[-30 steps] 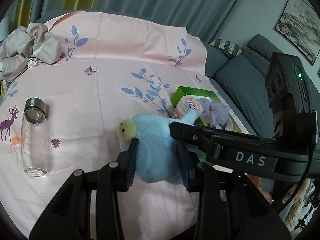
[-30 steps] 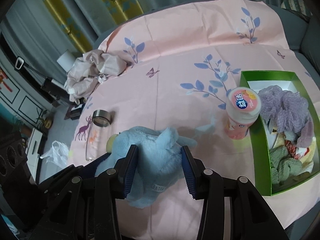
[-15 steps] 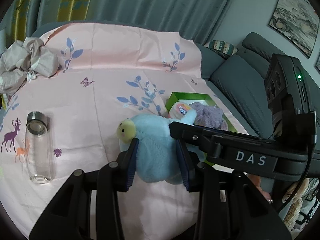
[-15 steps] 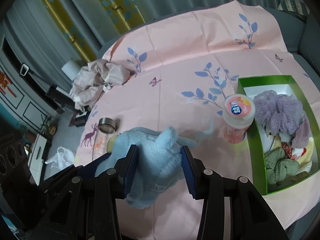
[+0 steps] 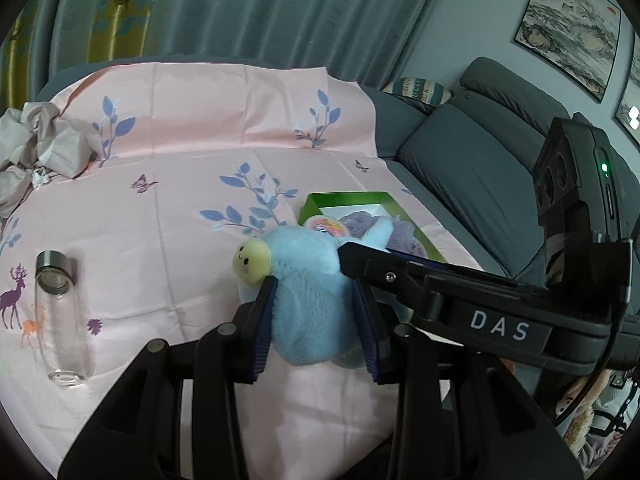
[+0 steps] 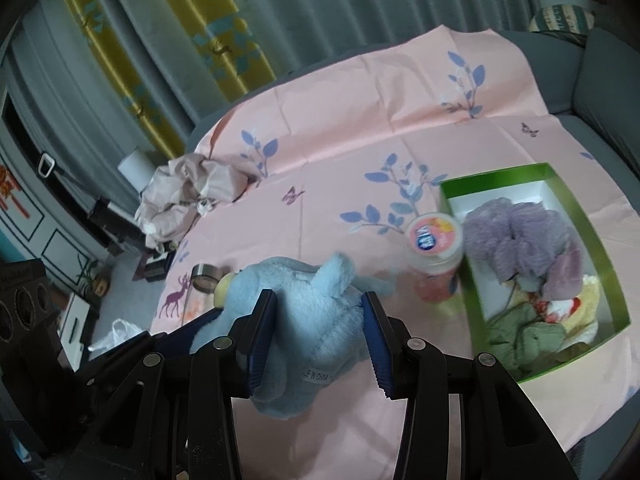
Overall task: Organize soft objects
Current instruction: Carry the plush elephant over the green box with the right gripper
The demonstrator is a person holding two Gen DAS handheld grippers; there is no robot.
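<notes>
Left wrist view shows the left gripper point(image 5: 316, 320) and right gripper point(image 6: 320, 334) both clamped on the blue plush toy point(image 5: 304, 292), held above the pink sheet point(image 5: 160, 240). Best carried level toward the green box point(image 6: 600, 248) at the sheet's right edge (clearing the pink-lidded jar point(image 6: 434, 240)).

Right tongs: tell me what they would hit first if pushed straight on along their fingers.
Nothing new at first: the right tongs are already shut on the blue plush toy. Past it, the line probably lands on the pink printed sheet; the pink-lidded jar stands off to the right. Depth is unclear.
</notes>
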